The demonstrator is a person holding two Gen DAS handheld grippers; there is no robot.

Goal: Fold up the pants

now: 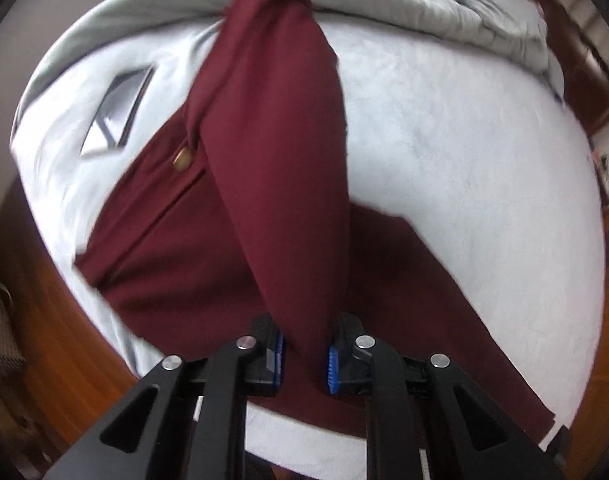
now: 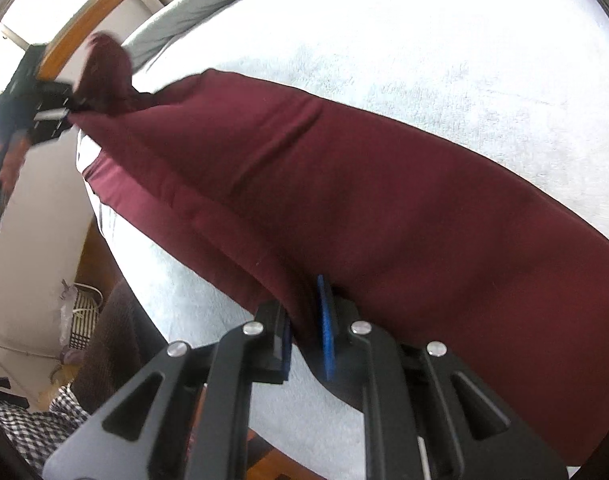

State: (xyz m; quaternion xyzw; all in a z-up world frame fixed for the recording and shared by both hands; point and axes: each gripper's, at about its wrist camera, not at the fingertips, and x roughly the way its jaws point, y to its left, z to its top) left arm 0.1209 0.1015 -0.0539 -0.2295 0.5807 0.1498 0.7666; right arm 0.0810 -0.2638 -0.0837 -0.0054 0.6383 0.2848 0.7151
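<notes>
Maroon pants (image 1: 272,168) lie on a white bed (image 1: 464,152). My left gripper (image 1: 304,354) is shut on a bunched part of one leg, which rises taut away from it. The waist with a brass button (image 1: 181,159) lies flat to the left below. In the right wrist view my right gripper (image 2: 306,338) is shut on the edge of the pants (image 2: 344,184), lifted above the bed (image 2: 424,40). The left gripper (image 2: 54,114) shows at the far left there, holding the other end of the same stretched leg.
A dark flat tablet-like object (image 1: 118,110) lies on the bed left of the pants. A grey duvet (image 1: 444,4) is bunched at the far side. A wooden bed frame (image 1: 584,60) edges the mattress. Checked fabric and clutter (image 2: 36,420) lie on the floor beside the bed.
</notes>
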